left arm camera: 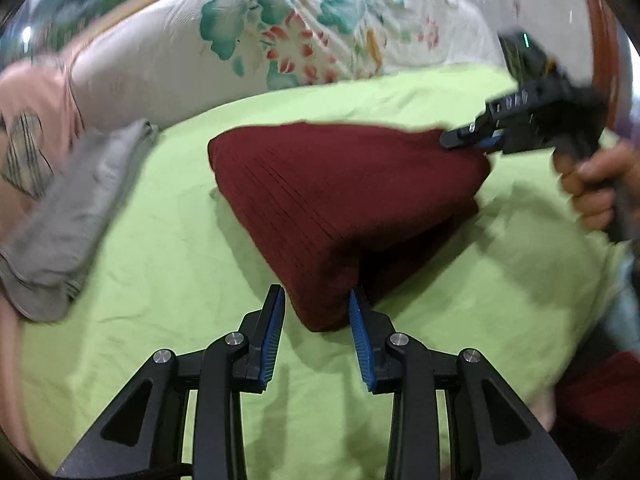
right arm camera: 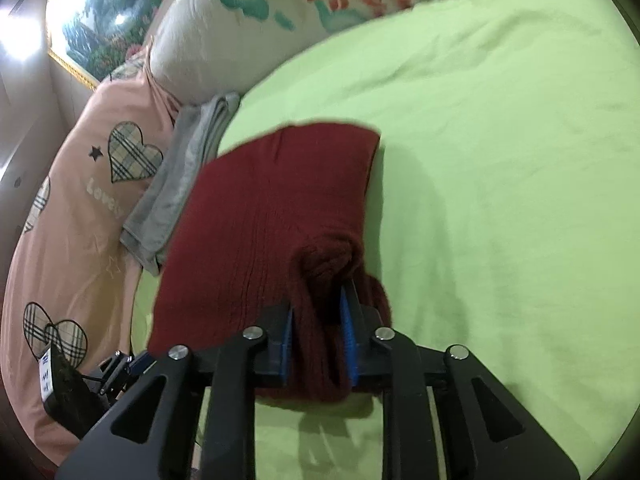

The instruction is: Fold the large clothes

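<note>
The right gripper point(right arm camera: 318, 334) clamps a bunched fold of the maroon sweater point(right arm camera: 264, 240). The left gripper point(left arm camera: 316, 332) stands partly open; the sweater's near corner lies between its pads, with no firm pinch evident. The sweater lies mid-bed on the green sheet point(right arm camera: 500, 160), extending away from both grippers. Beyond its far-left side: grey folded garment point(left arm camera: 76, 216), then pillows point(left arm camera: 224, 52). Nothing obstructs.
</note>
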A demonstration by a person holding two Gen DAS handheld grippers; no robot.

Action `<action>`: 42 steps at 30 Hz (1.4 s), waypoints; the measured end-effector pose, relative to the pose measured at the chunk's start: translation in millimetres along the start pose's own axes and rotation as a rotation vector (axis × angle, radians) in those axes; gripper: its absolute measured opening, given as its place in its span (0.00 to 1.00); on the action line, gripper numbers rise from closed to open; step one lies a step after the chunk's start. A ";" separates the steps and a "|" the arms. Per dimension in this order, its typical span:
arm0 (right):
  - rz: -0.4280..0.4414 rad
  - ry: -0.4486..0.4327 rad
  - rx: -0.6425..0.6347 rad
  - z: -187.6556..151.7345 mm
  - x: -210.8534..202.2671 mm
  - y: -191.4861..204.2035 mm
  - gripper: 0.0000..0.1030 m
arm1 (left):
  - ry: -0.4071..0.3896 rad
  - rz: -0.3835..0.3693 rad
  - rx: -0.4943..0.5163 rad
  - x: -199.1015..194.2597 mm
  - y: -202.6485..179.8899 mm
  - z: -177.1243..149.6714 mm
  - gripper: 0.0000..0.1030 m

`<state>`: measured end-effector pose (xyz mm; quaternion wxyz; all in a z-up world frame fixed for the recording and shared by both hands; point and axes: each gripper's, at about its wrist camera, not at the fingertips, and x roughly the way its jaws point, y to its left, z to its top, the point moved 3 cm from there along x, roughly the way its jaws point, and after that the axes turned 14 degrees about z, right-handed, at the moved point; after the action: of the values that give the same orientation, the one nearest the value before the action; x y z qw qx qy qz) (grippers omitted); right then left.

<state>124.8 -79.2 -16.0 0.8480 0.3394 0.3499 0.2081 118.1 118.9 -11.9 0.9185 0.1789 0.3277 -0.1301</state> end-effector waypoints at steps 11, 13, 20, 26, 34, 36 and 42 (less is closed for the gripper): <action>0.077 0.038 -0.108 18.9 48.4 57.1 0.22 | 0.011 -0.400 -0.237 44.2 23.4 73.0 0.24; 0.034 0.064 -0.102 18.1 64.2 47.9 0.22 | 0.078 -0.417 -0.207 62.7 12.7 67.4 0.21; 0.006 0.082 0.003 -0.1 74.7 -7.7 0.03 | 0.178 -0.393 -0.226 94.6 -6.8 41.7 0.00; 0.006 0.074 0.007 4.3 81.2 -15.1 0.00 | 0.162 -0.365 -0.235 97.3 -10.0 44.1 0.01; 0.010 0.070 0.023 6.9 70.0 -5.8 0.00 | 0.173 -0.371 -0.297 78.0 -5.4 50.5 0.01; 0.011 0.052 0.000 12.1 61.1 4.7 0.03 | 0.149 -0.410 -0.326 63.8 4.4 53.6 0.21; 0.006 0.056 -0.058 32.2 69.6 26.5 0.03 | 0.077 -0.335 -0.428 57.4 43.9 86.4 0.32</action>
<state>191.9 -33.9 -11.5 0.8466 0.3098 0.3665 0.2301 224.8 115.7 23.9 0.8880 -0.0710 0.4075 -0.2009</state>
